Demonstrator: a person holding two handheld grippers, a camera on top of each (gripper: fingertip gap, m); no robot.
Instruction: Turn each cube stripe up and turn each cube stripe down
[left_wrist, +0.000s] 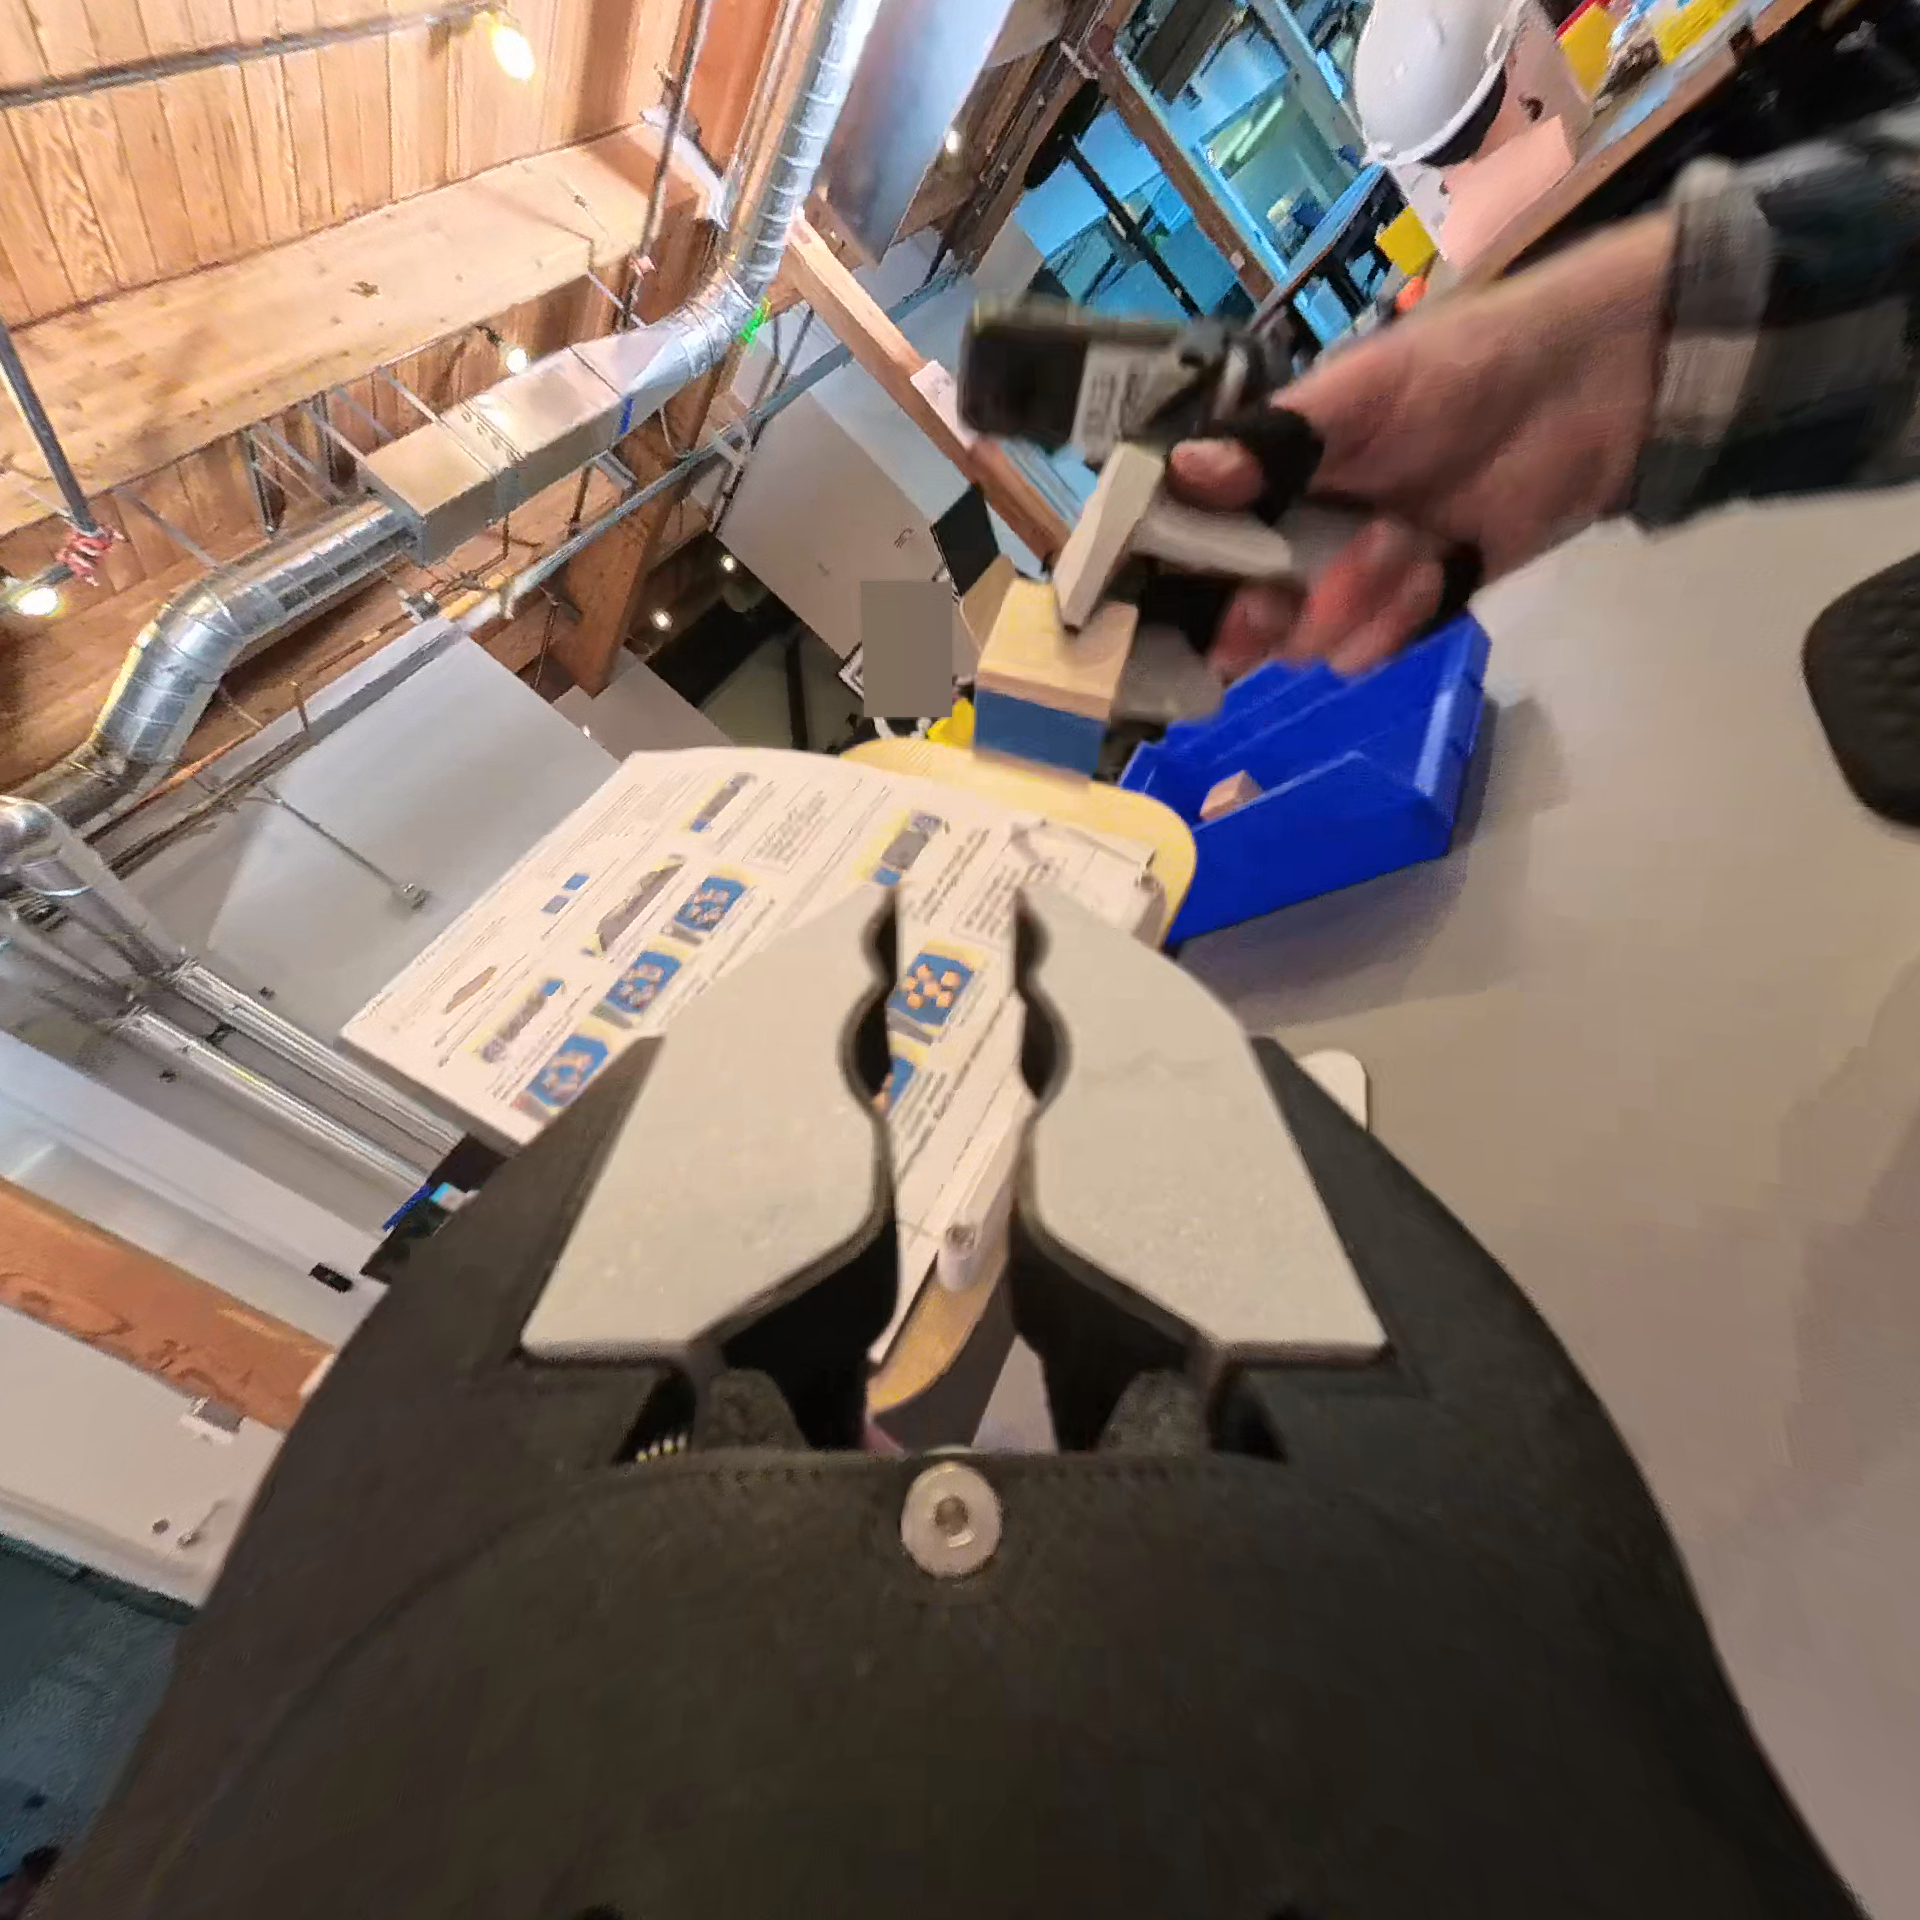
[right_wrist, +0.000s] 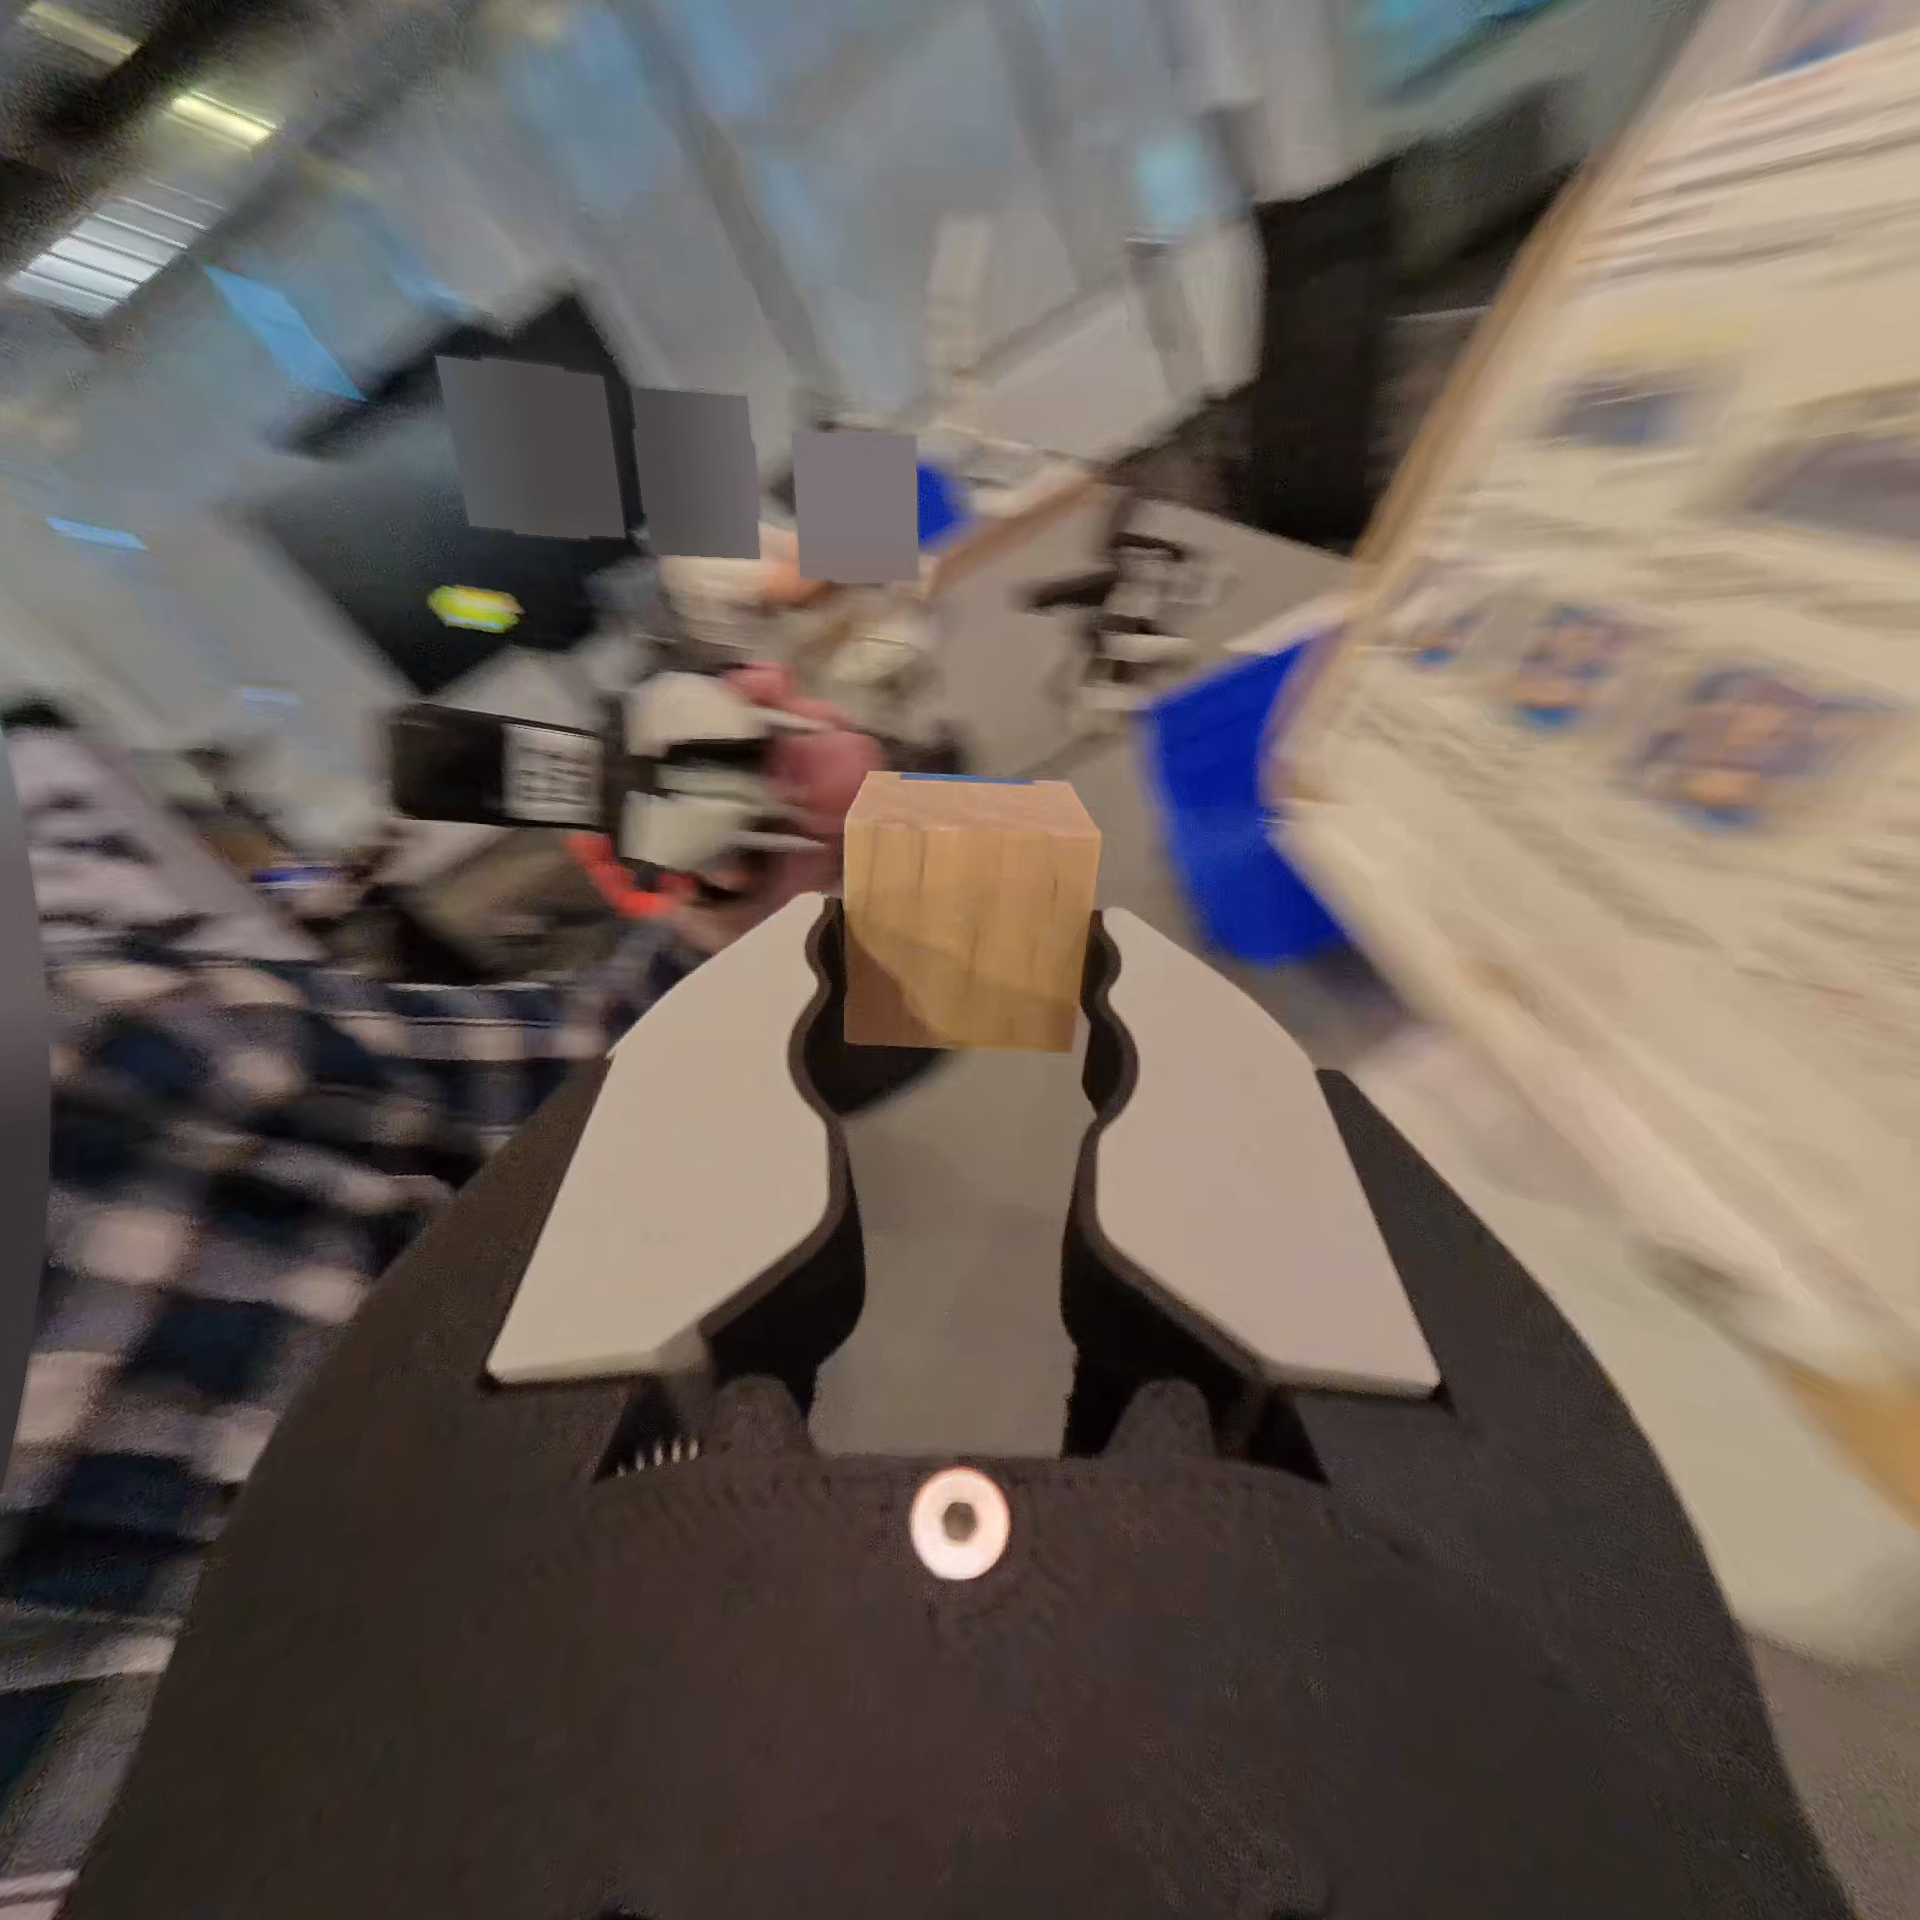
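The right gripper (right_wrist: 961, 935) clamps a wooden cube (right_wrist: 971, 914) between its fingertips, blue stripe on the far face, clear of the grey table (left_wrist: 1558, 1143), with a blue bin (right_wrist: 1226, 821) just beyond to the right, while the left gripper (left_wrist: 956, 914) hangs narrowly parted and bare over a printed sheet (left_wrist: 665, 904).

My left wrist view is bright and mostly sharp: small bulbs (left_wrist: 511, 50) glow with flare on the wooden ceiling (left_wrist: 312, 260), and straight lines bow toward the edges from the wide lens. The person's hand (left_wrist: 1455, 436) there is smeared. My right wrist view is heavily motion-blurred all round; only the wooden cube (right_wrist: 971, 914) and the fingers (right_wrist: 717, 1122) stay crisp, with a soft shadow across the cube's lower left corner.
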